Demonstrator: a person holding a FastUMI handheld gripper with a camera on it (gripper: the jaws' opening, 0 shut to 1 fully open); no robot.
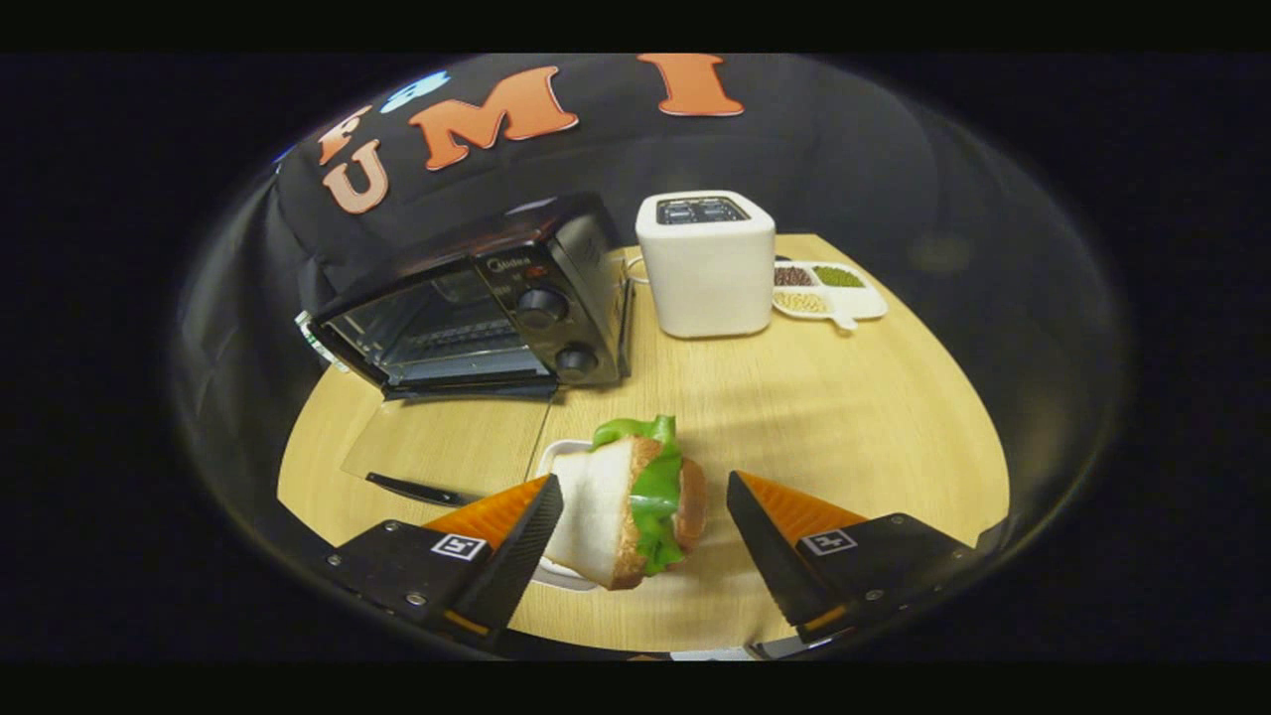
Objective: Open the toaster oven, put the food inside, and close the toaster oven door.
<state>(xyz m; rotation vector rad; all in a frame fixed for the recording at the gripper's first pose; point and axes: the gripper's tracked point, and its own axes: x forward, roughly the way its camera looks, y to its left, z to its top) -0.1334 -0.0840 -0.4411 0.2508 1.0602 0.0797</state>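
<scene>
Gripper point(643, 516) spread wide around sandwich point(626, 511), no grip.
Left finger touches the bread, right finger clear of it. Sandwich stands on a white plate point(556, 576) on the table point(844, 417). Toaster oven point(477, 298) beyond, door point(447, 442) dropped open. White toaster point(707, 263) beside it.

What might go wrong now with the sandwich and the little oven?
The tongs stand open around the sandwich, and the right finger is clear of it, so a lopsided squeeze might tip it off its white dish. The lettuce sticks out and could slide loose. The toaster oven door lies open flat on the table, close beside the dish, so the sandwich could bump it going in.
</scene>
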